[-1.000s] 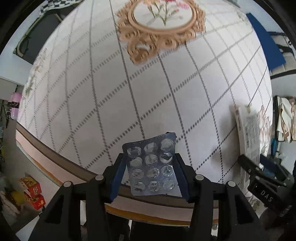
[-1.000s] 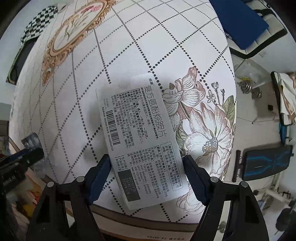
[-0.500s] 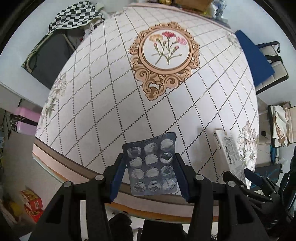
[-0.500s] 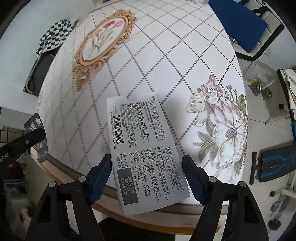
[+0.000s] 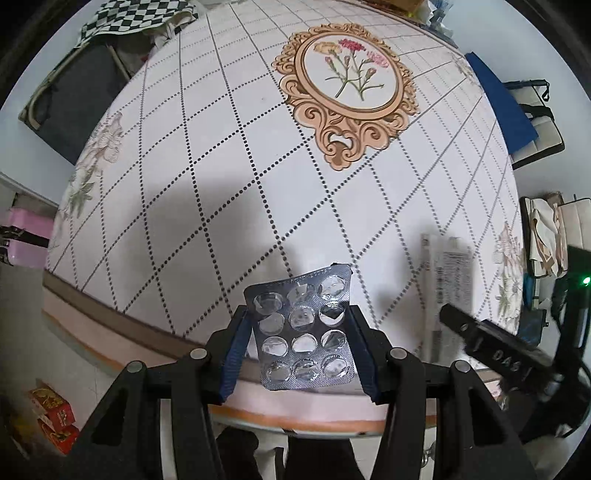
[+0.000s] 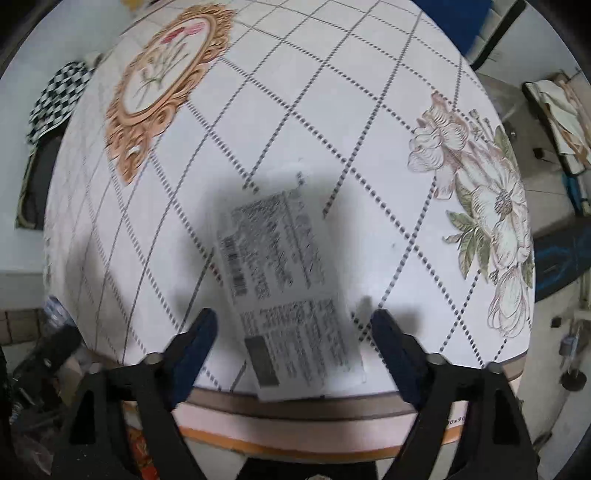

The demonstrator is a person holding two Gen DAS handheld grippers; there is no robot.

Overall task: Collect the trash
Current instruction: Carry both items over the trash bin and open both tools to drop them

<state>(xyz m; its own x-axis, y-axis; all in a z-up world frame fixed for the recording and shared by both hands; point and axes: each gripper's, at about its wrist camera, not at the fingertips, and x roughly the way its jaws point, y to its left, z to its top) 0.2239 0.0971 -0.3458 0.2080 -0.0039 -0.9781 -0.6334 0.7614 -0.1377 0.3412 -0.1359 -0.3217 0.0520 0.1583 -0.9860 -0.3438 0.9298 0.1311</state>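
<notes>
- nearest, in the left wrist view, the left gripper [image 5: 300,350] is clamped on an empty blister pack [image 5: 304,330], its blue pads pressing both long edges, so the silver sheet is held off the table with its popped bubbles facing the camera.
- in the right wrist view, the right gripper [image 6: 291,347] has let go: its jaws have just been opening and now stand wide, with clear gaps between each blue pad and the medicine box [image 6: 291,295].
- that white medicine box lies between the open fingers, blurred, its barcode end pointing far-left and its dark label end hanging past the near table edge; whether it rests on the tablecloth [image 6: 332,129] or is in the air, i cannot tell.
- from the left wrist view the same box [image 5: 448,288] shows to the right of the blister pack, just beyond the black arm of the right gripper [image 5: 491,347].
- beyond both, the round table carries a white cloth with dotted diamond lines, an ornate gold medallion [image 5: 347,88] with flowers at its far middle, and a large printed blossom [image 6: 491,214] at the right edge.
- farthest, past the left rim, a checkered cloth [image 5: 136,18] lies over a dark chair.
</notes>
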